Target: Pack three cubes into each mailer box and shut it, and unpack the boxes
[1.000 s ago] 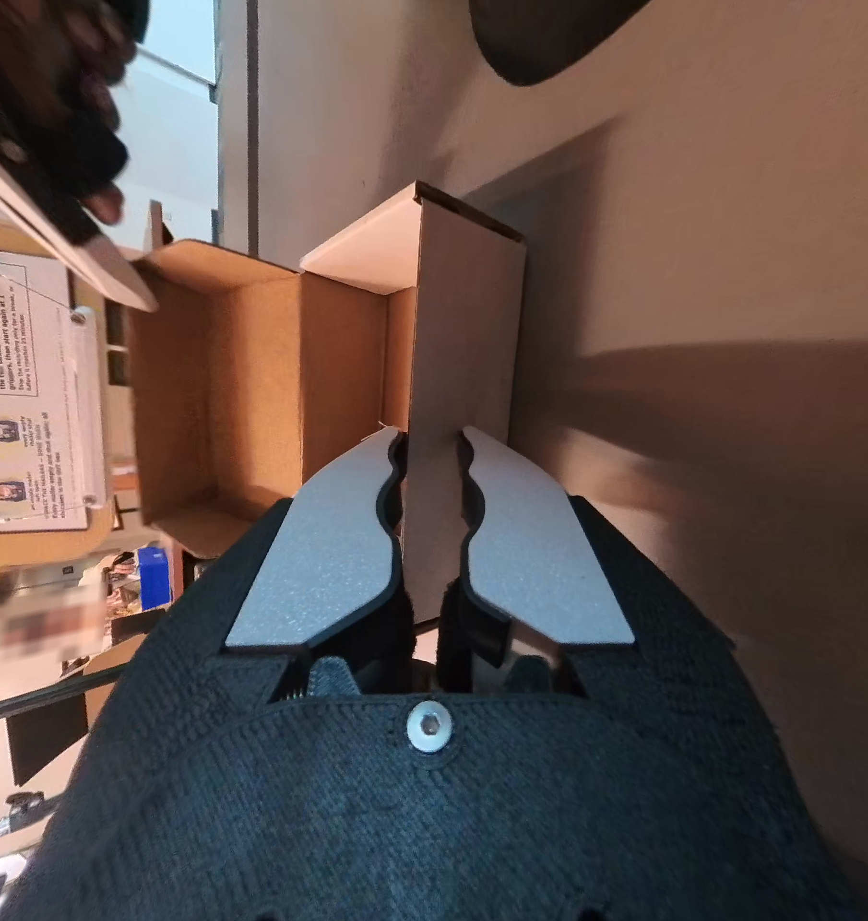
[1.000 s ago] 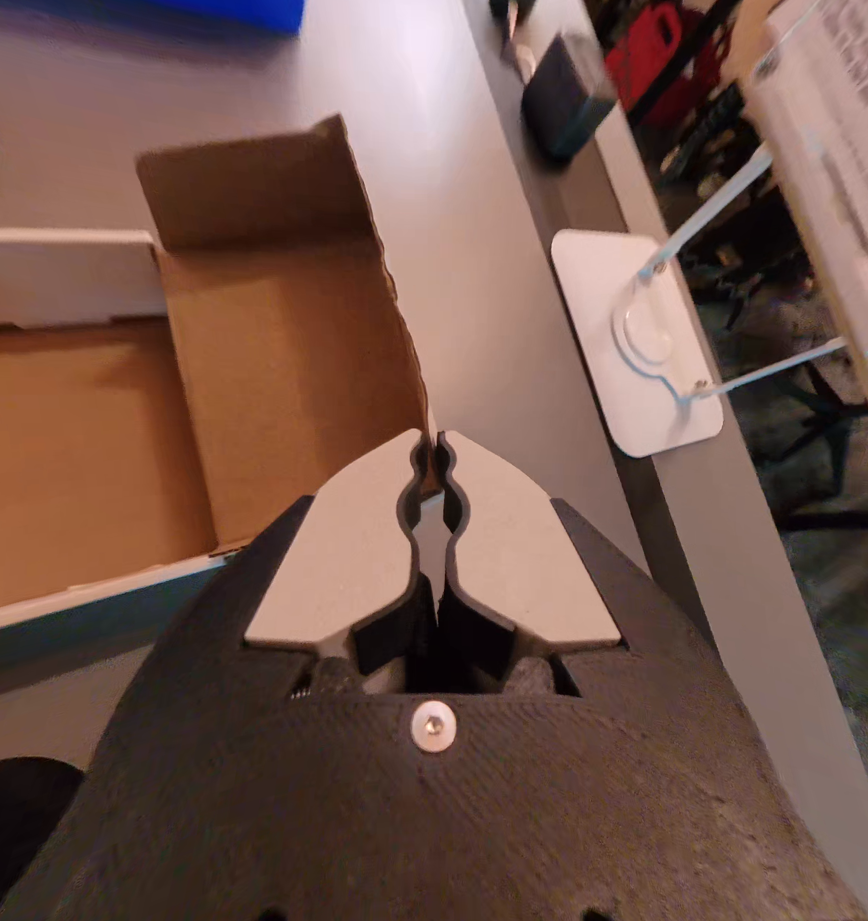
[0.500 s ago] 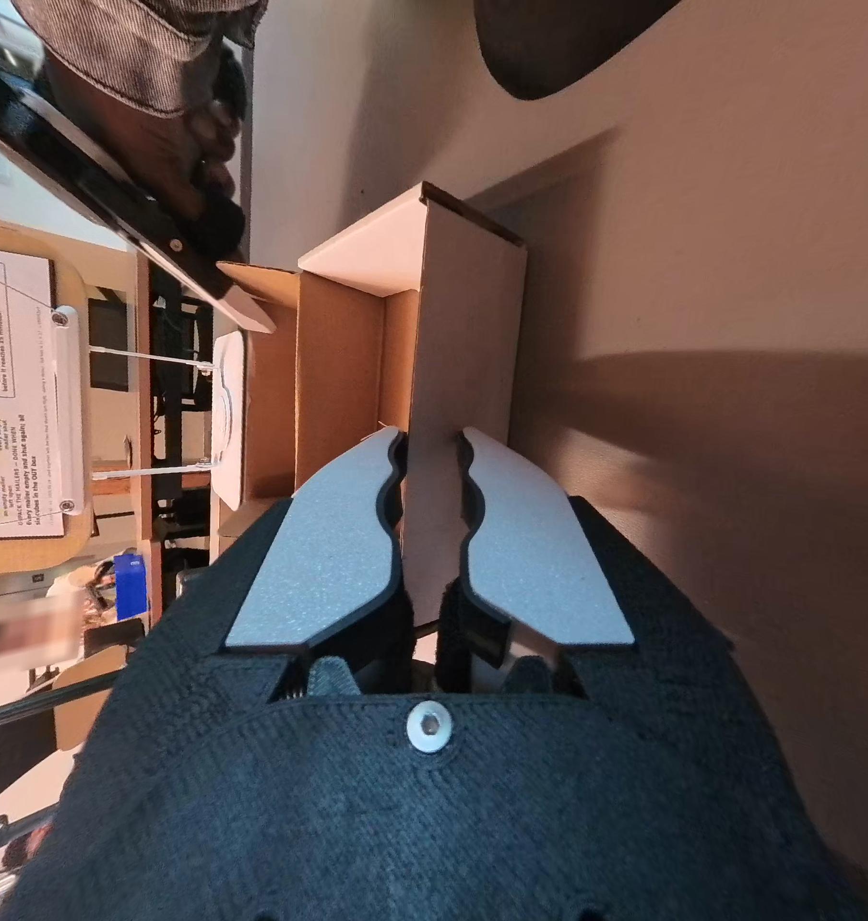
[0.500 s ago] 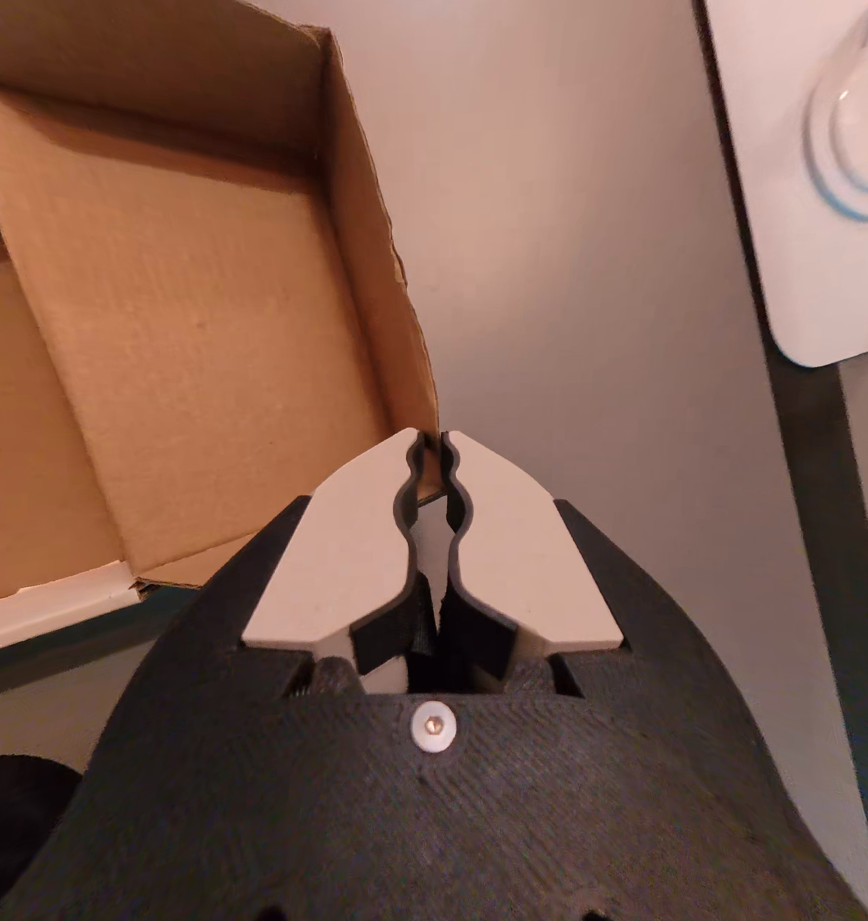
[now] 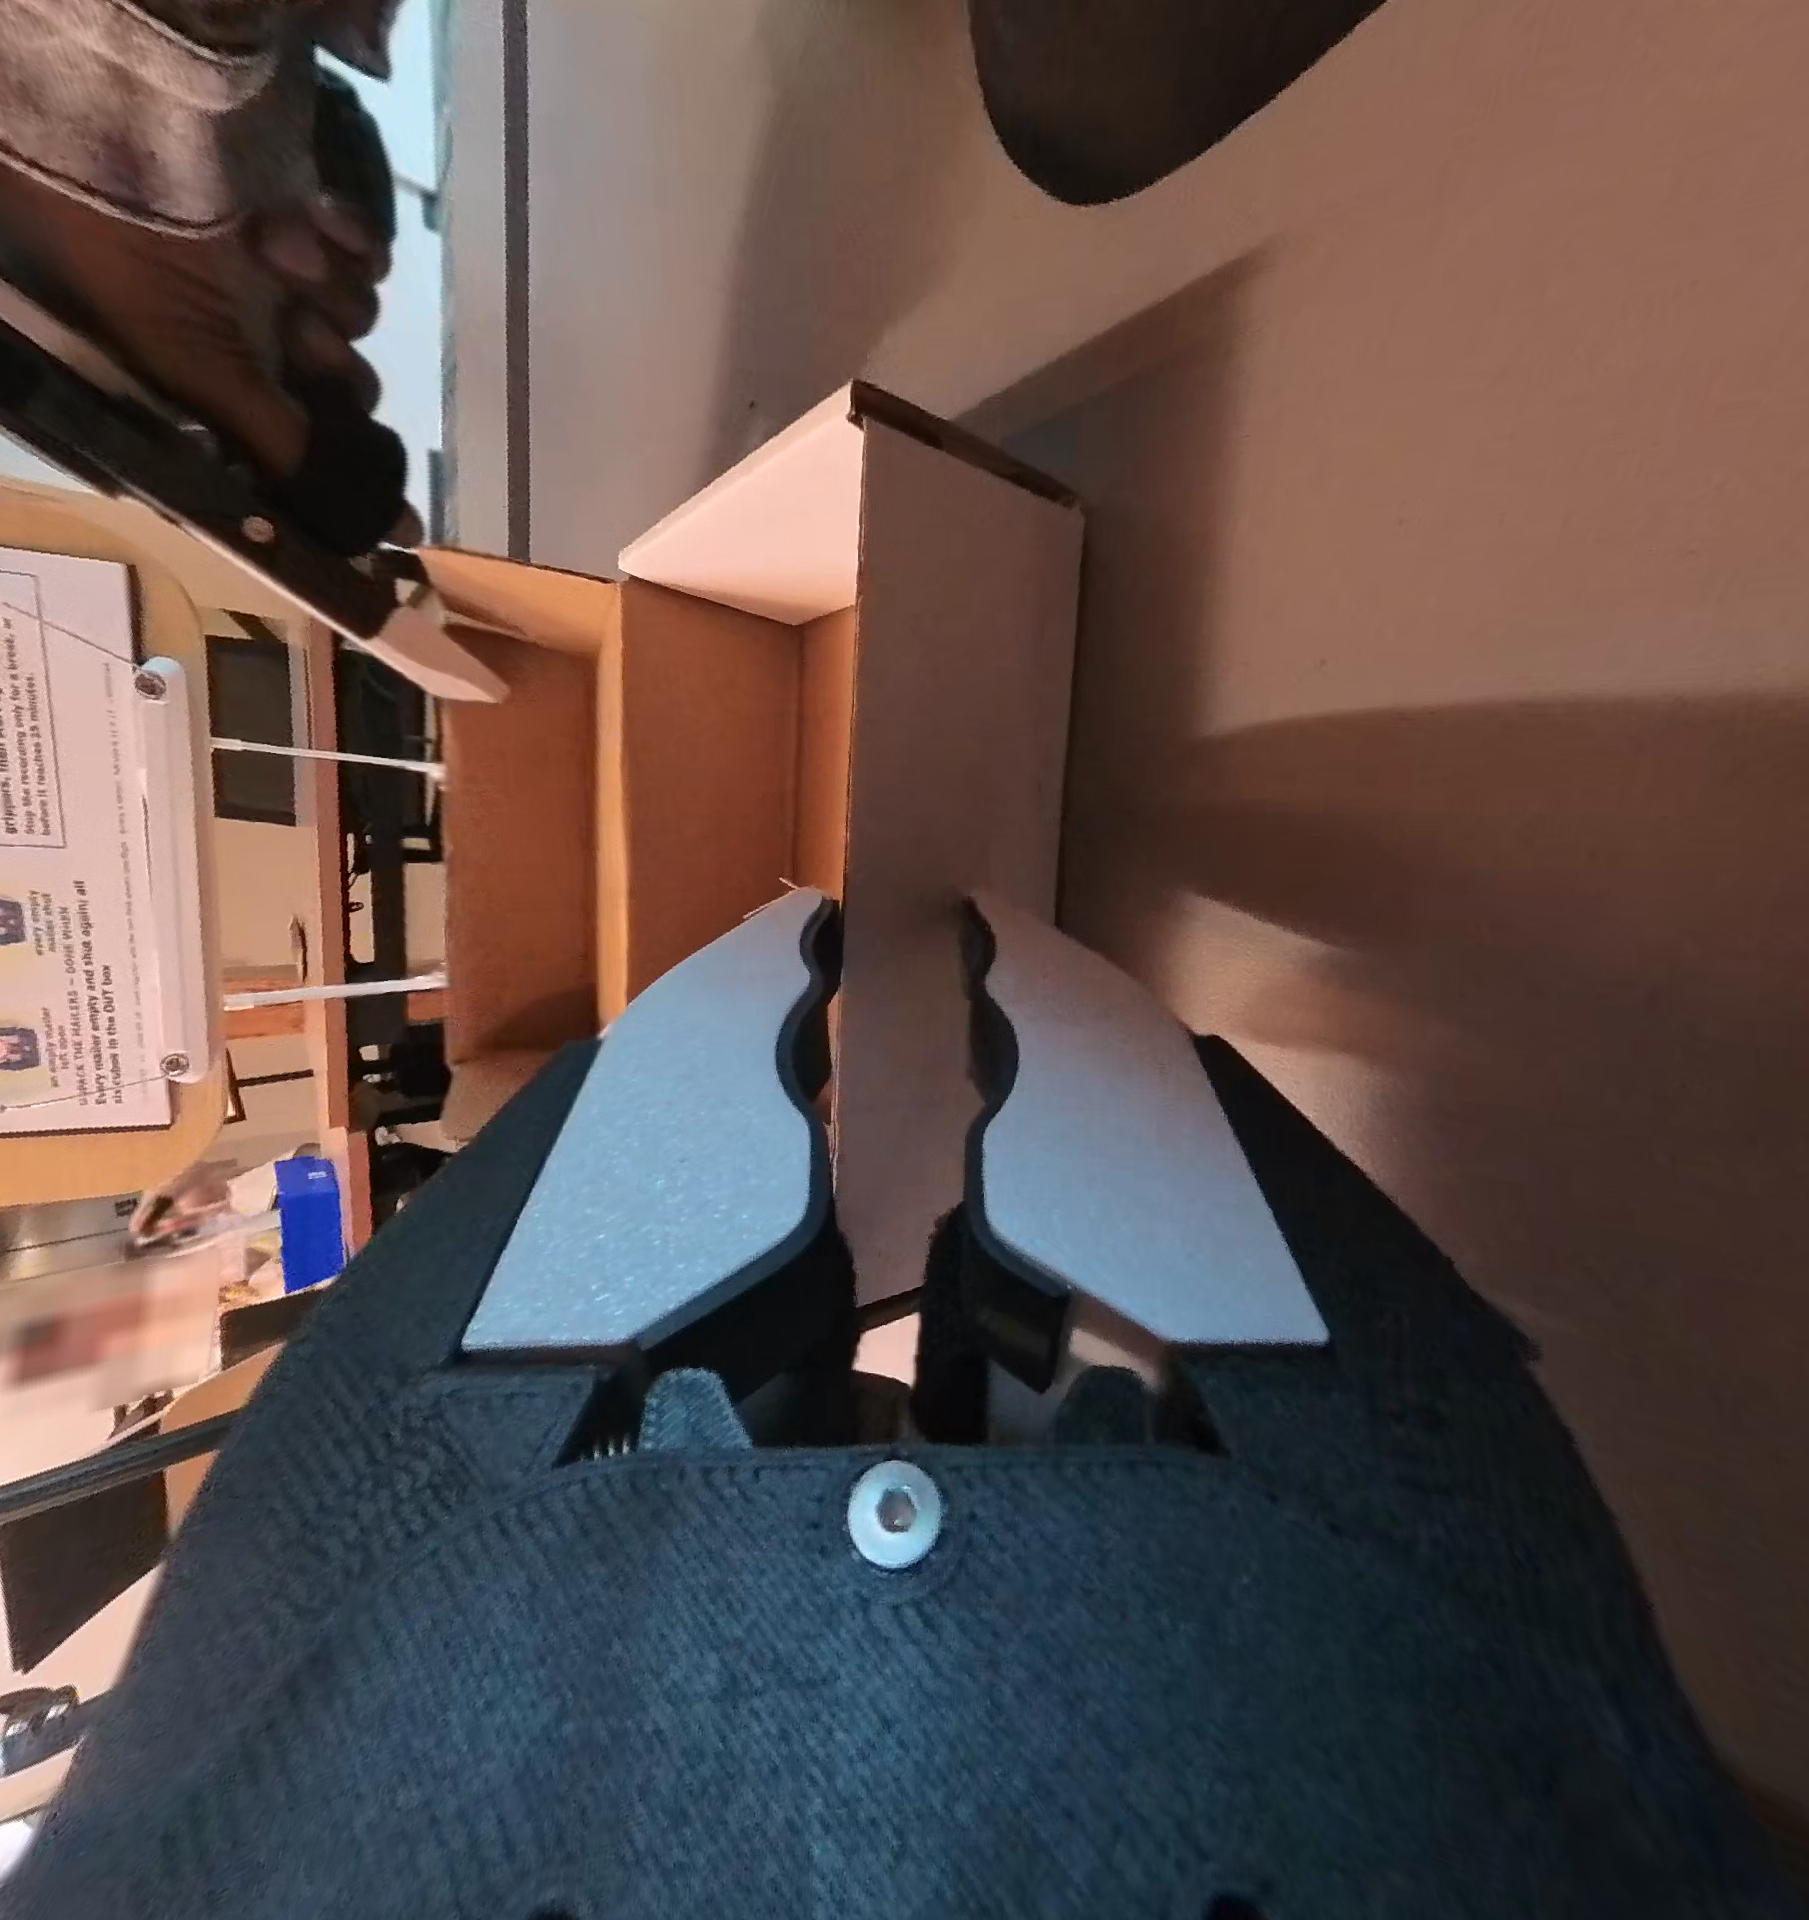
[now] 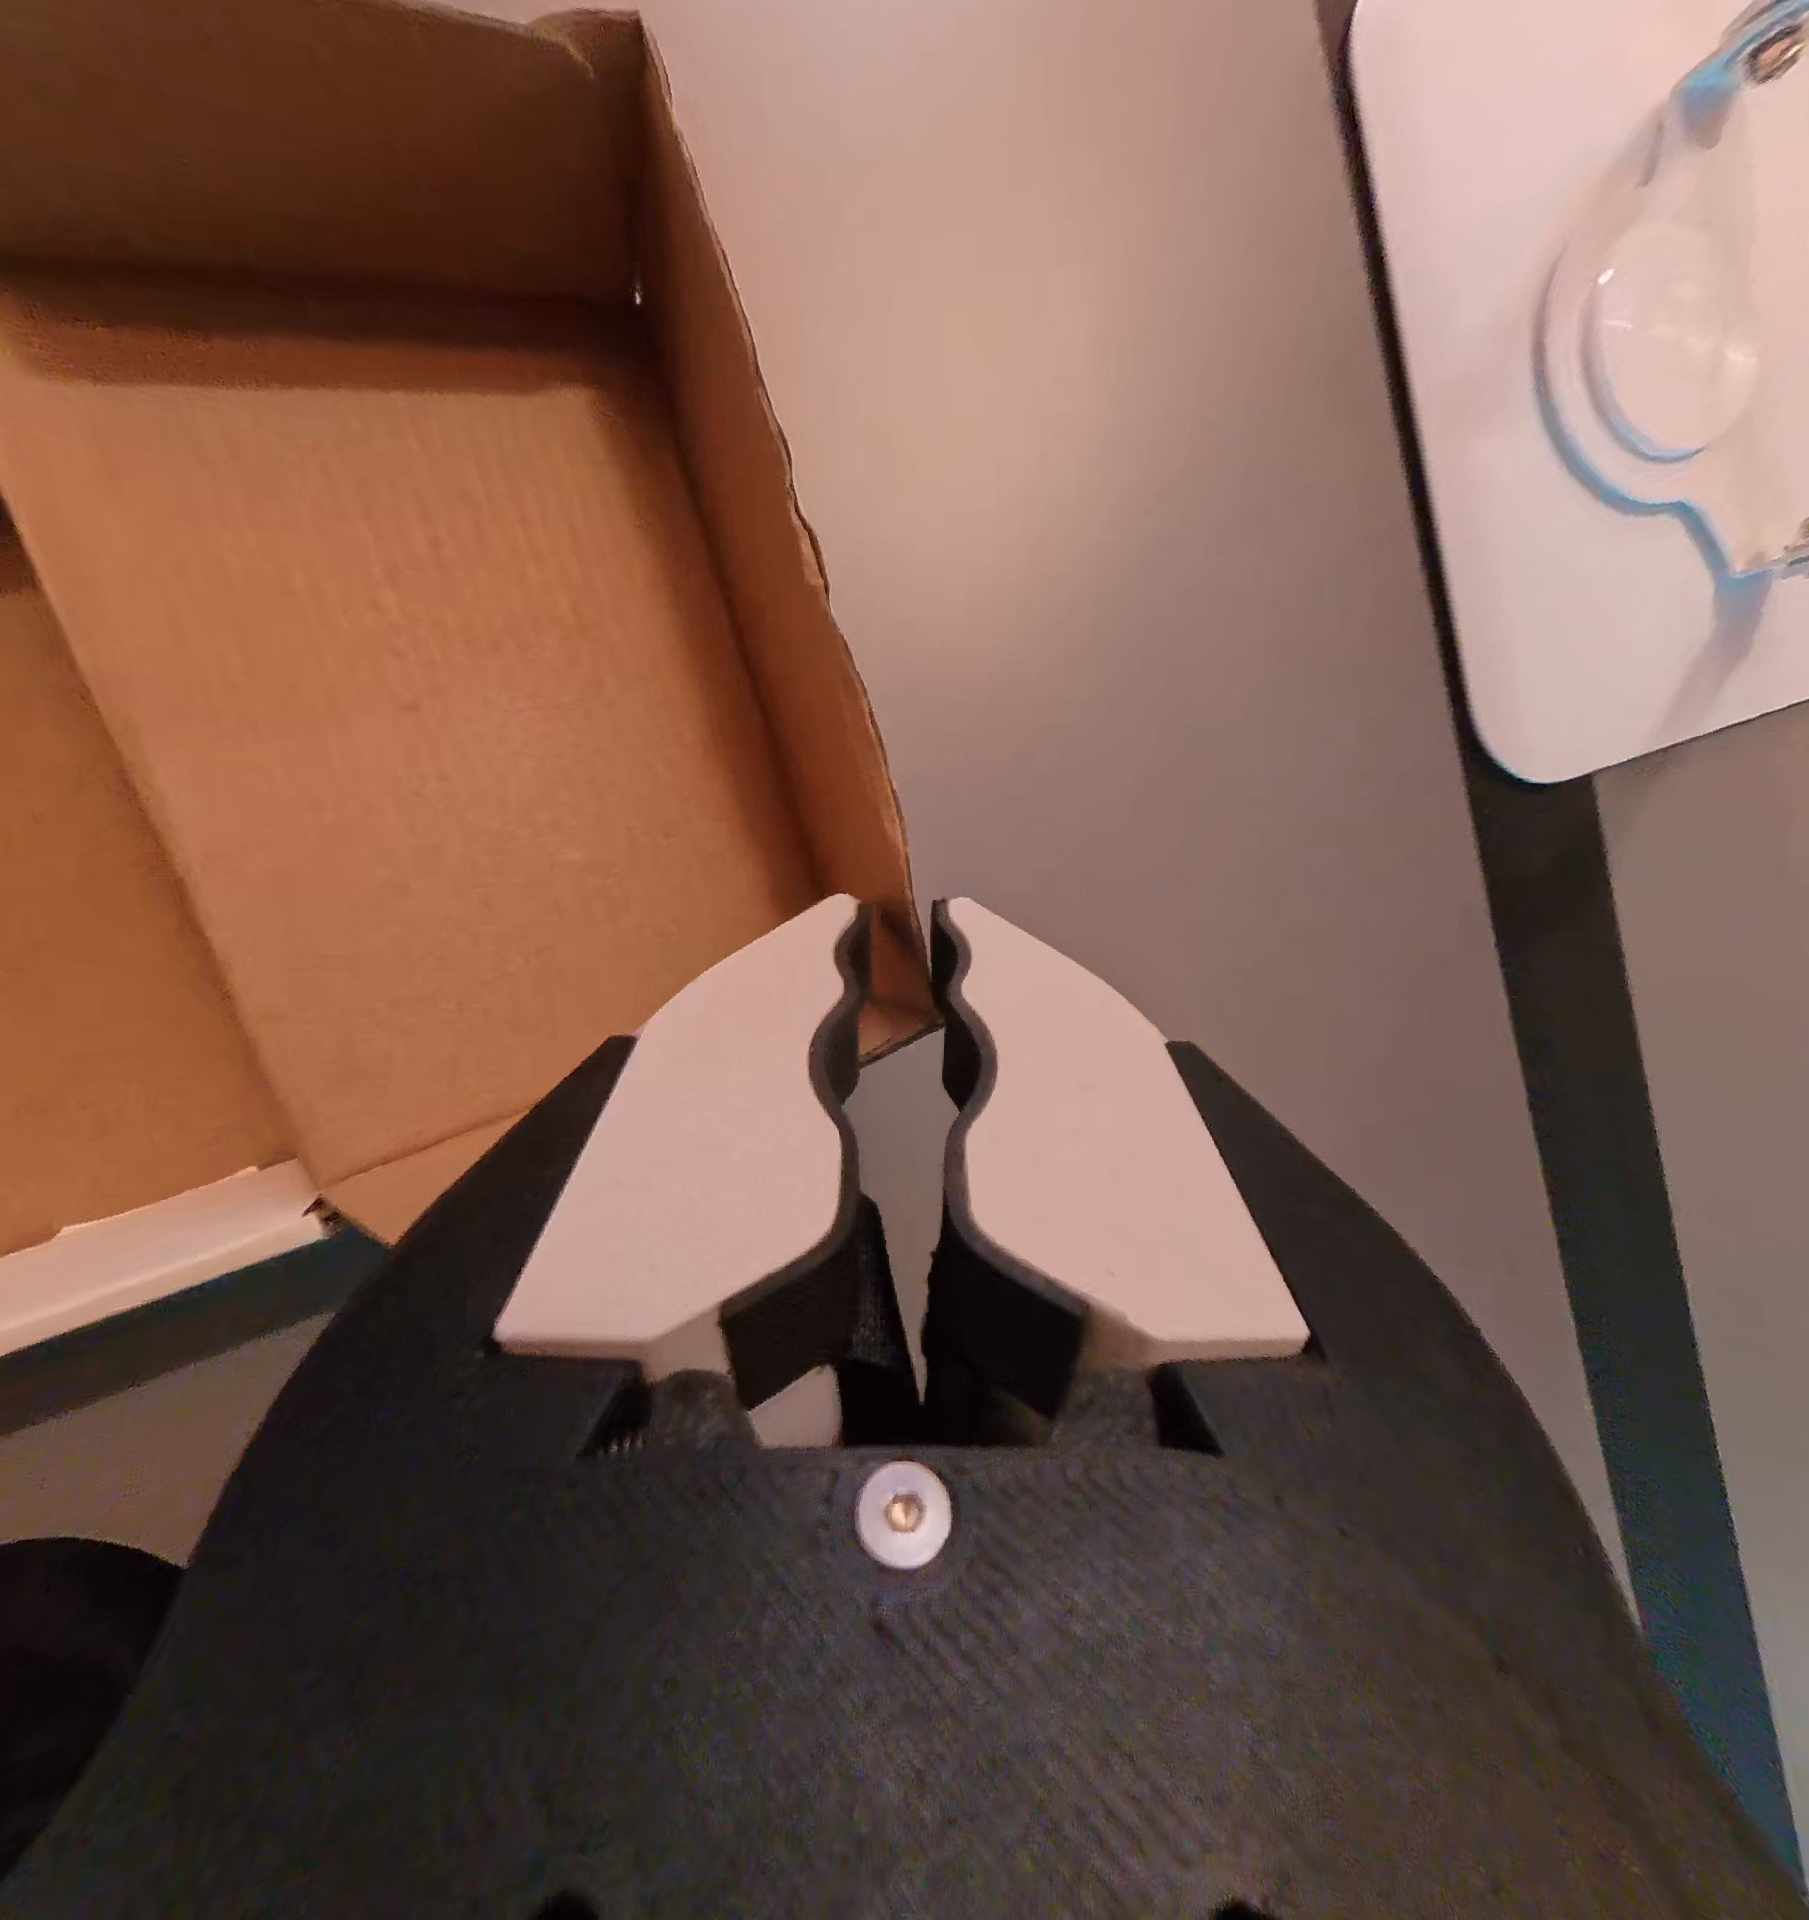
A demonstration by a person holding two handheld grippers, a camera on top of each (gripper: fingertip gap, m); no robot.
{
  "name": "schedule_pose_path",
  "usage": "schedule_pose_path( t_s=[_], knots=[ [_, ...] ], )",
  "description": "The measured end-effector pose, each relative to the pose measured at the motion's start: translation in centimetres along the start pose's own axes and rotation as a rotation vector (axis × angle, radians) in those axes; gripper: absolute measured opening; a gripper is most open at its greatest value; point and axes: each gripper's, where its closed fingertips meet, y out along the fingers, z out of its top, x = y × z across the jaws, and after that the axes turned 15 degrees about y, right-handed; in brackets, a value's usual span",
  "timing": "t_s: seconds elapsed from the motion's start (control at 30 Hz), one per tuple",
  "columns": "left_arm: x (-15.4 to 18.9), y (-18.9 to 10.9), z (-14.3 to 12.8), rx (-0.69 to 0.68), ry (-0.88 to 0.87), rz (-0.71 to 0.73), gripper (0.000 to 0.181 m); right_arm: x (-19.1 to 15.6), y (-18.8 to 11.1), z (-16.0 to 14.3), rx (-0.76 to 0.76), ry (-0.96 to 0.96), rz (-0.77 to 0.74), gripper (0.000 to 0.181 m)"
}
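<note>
An open mailer box [image 5: 713, 790] lies on the grey tabletop [image 6: 1139, 520]. The left hand-held gripper [image 5: 900, 909] clamps its white side wall [image 5: 957, 727], while the right hand-held gripper [image 6: 895, 914] pinches a corner of its brown flap [image 6: 775, 520]. A white stand base [image 6: 1606, 364] sits at far right.

- The mailer box [image 6: 391, 623] is open-topped, its brown inside bare, with room to reach in.
- Its upright side flap [image 6: 775, 540] stands between the inside and the bare table [image 6: 1139, 520].
- A white stand base [image 6: 1565, 436] sits at the table's edge, beyond that open strip.
- In the left wrist view, a raised wall [image 5: 957, 790] fills the left claw [image 5: 900, 914].
</note>
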Motion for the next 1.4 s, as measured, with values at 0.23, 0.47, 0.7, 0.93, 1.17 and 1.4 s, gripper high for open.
schedule_pose_path(
  t_s=[0.23,0.47,0.7,0.93,1.17,1.4],
  knots=[
    [-0.2,-0.3,0.5,0.038,-0.03,-0.003,0.032,0.3,-2.4,1.3,0.078,0.012,-0.026,0.036],
    [-0.3,-0.5,0.8,0.072,-0.069,-0.018,0.039,-0.5,-5.5,2.9,0.262,0.058,0.016,0.061],
    [-0.5,-1.0,1.2,0.131,-0.144,-0.033,0.051,-1.8,-8.8,3.6,0.433,0.134,0.043,0.081],
    [-4.3,-5.1,2.0,0.577,-0.733,-0.084,0.079,-6.4,-12.9,0.6,0.716,0.298,0.12,0.112],
    [-7.6,-7.9,-2.2,0.896,-1.144,-0.069,0.111,-11.6,-14.2,-5.0,1.014,0.353,0.26,0.128],
    [-8.2,-9.8,-4.0,0.841,-1.142,0.02,0.122,-12.9,-17.5,-6.4,1.216,0.31,0.254,0.128]
  ],
)
